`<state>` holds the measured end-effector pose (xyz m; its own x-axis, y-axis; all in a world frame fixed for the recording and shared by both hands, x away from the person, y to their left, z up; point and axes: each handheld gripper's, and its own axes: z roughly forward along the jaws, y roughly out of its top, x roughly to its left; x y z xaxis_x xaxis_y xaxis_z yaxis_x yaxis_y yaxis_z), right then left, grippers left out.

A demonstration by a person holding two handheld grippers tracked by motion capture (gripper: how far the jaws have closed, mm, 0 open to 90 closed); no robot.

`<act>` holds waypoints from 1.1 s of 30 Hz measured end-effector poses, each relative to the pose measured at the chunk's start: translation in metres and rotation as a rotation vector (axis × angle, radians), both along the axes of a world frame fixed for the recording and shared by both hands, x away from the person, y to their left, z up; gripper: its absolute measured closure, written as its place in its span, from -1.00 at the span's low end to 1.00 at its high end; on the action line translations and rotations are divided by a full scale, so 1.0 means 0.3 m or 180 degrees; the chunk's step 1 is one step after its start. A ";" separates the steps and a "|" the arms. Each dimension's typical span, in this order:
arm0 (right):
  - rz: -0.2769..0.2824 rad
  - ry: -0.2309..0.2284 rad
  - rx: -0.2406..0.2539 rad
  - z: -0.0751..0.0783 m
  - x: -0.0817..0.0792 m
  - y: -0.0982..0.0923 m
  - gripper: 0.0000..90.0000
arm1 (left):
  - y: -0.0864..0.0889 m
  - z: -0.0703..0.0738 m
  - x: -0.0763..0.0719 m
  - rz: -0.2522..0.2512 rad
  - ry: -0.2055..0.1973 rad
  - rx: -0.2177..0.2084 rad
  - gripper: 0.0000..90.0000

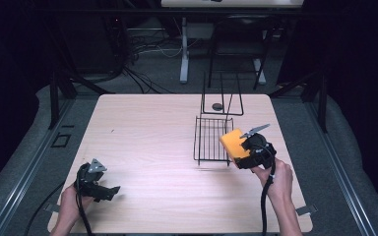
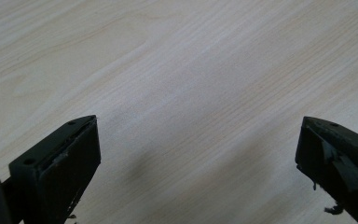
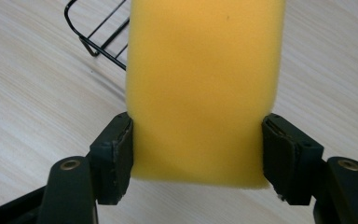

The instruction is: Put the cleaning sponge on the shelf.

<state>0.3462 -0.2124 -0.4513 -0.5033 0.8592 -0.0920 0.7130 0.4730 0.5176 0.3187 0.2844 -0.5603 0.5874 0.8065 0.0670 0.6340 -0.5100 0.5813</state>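
Observation:
A yellow sponge (image 1: 234,143) is clamped in my right gripper (image 1: 245,153), just right of a black wire rack (image 1: 211,140) on the wooden table (image 1: 152,142). In the right gripper view the sponge (image 3: 204,84) stands between both pads, which press its sides; the gripper (image 3: 198,149) is shut on it, and a corner of the wire rack (image 3: 98,35) shows at upper left. My left gripper (image 1: 109,192) rests near the table's front left corner. Its jaws stand wide apart over bare wood in the left gripper view, with nothing between them (image 2: 198,154).
A tall black wire frame (image 1: 221,96) stands behind the rack, with a small dark round object (image 1: 217,106) at its base. Beyond the table's far edge are cables and desk legs on the floor (image 1: 167,64).

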 end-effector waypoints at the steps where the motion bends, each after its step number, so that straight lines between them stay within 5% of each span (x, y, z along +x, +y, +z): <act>1: 0.0000 -0.0026 0.0010 -0.003 0.001 0.006 -0.28 | 0.000 0.000 0.000 0.0000 0.0001 0.0000 -1.00; 13: 0.0010 -0.0144 0.0117 -0.031 0.015 0.072 -0.29 | 0.001 0.002 -0.001 0.0004 -0.0001 -0.0016 -1.00; 33: -0.0259 -0.0286 0.0155 -0.101 0.079 0.161 -0.29 | 0.001 0.004 -0.002 0.0002 -0.0005 -0.0017 -1.00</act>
<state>0.3698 -0.1642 -0.4816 -0.4234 0.9014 -0.0908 0.6977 0.3884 0.6019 0.3180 0.2845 -0.5591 0.5868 0.8073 0.0636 0.6333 -0.5065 0.5851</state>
